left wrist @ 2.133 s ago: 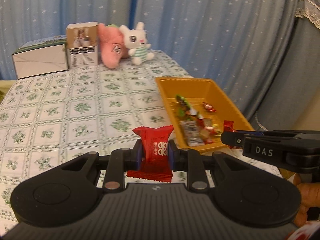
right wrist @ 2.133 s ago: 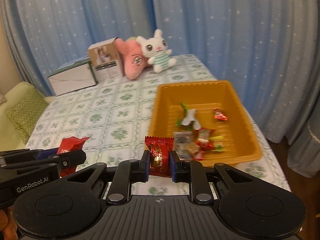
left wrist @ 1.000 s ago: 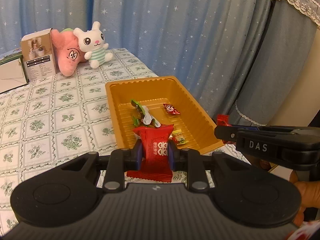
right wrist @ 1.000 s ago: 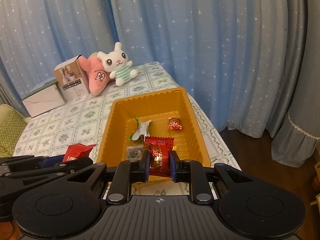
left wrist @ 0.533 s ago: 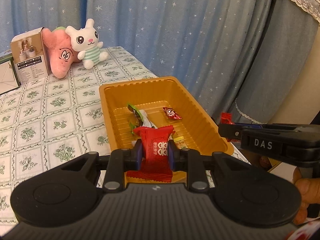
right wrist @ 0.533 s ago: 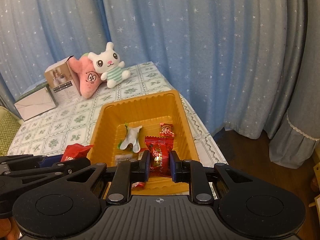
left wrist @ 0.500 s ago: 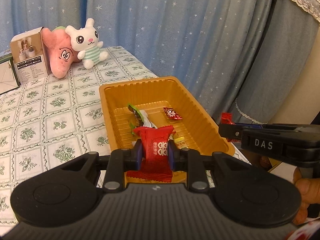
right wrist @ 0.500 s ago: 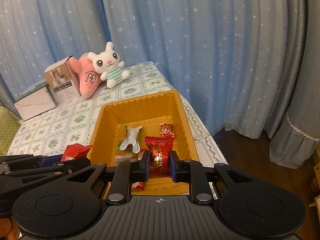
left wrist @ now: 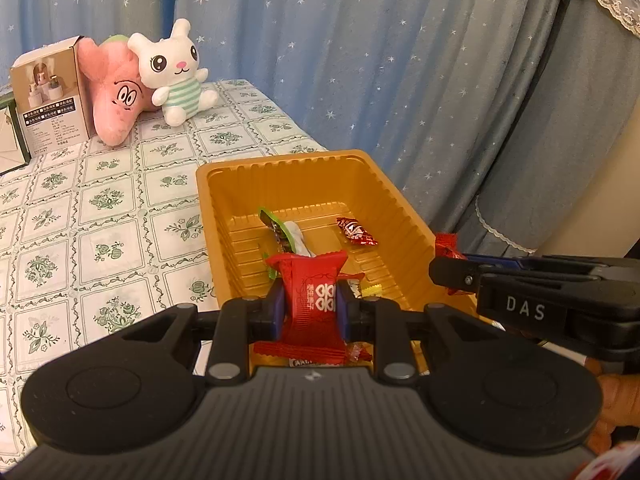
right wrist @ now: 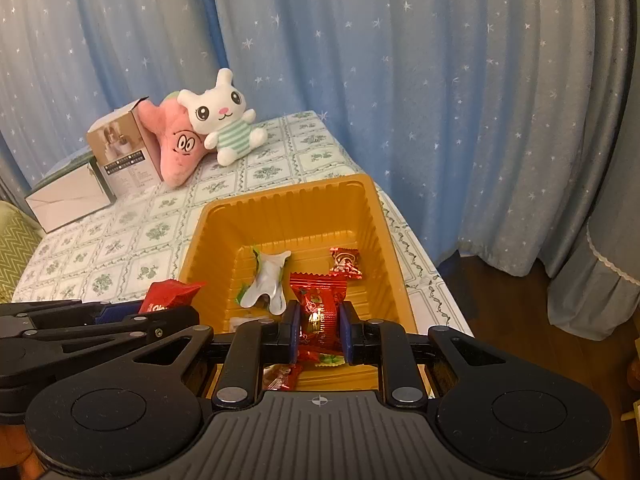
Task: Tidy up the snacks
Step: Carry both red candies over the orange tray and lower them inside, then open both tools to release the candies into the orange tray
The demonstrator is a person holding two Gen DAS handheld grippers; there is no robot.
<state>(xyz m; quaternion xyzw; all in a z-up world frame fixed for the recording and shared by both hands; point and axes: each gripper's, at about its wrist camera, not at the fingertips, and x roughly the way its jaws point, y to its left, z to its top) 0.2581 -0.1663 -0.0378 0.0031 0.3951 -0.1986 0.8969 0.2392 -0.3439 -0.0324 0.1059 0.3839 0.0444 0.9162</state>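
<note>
Above orange tray [left wrist: 304, 168], glossy red snack packet [left wrist: 312, 304]

A matte red snack packet [left wrist: 310, 300] with white characters on its face stands upright, pinched at its middle between blue-padded fingers [left wrist: 277, 307], above the near end of the orange tray [left wrist: 280, 168]. A shinier, crinkled red packet [right wrist: 318, 312] is pinched the same way over that end. The tray, ribbed and deep, sits on the surface near its edge. On its floor lie a small red wrapped candy [right wrist: 345, 264], a silver-white wrapper [right wrist: 268, 280] with a green-edged one beside it, and more small wrapped pieces at the near end, partly hidden
</note>
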